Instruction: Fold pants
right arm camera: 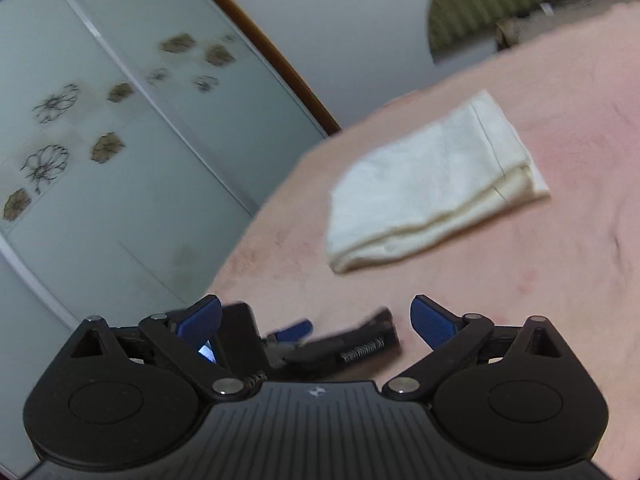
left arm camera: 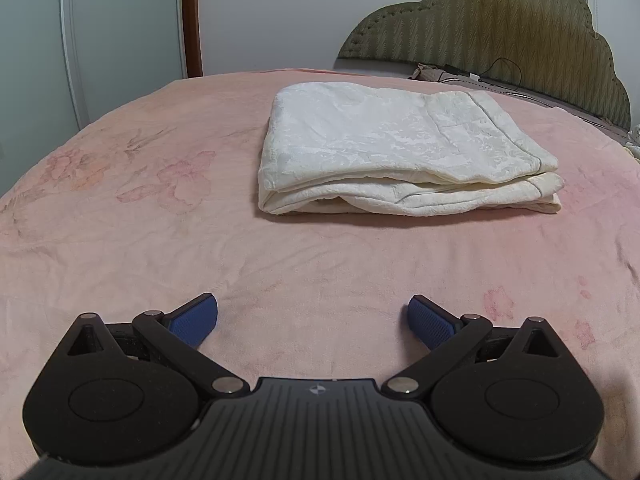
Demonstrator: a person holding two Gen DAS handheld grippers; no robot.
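The cream-white pants (left arm camera: 400, 152) lie folded into a thick rectangle on the pink bed cover (left arm camera: 160, 240), ahead of my left gripper (left arm camera: 313, 316). That gripper is open and empty, low over the cover, well short of the pants. In the right wrist view the folded pants (right arm camera: 432, 184) lie ahead and to the right. My right gripper (right arm camera: 316, 318) is open and empty, tilted, above the bed. The left gripper (right arm camera: 320, 344) shows between its fingers, blurred.
A green padded headboard (left arm camera: 500, 28) stands at the far right, with a dark cable (left arm camera: 500, 72) at its foot. A frosted wardrobe door with flower prints (right arm camera: 100, 140) stands left of the bed. The bed edge (right arm camera: 256, 240) runs close to my right gripper.
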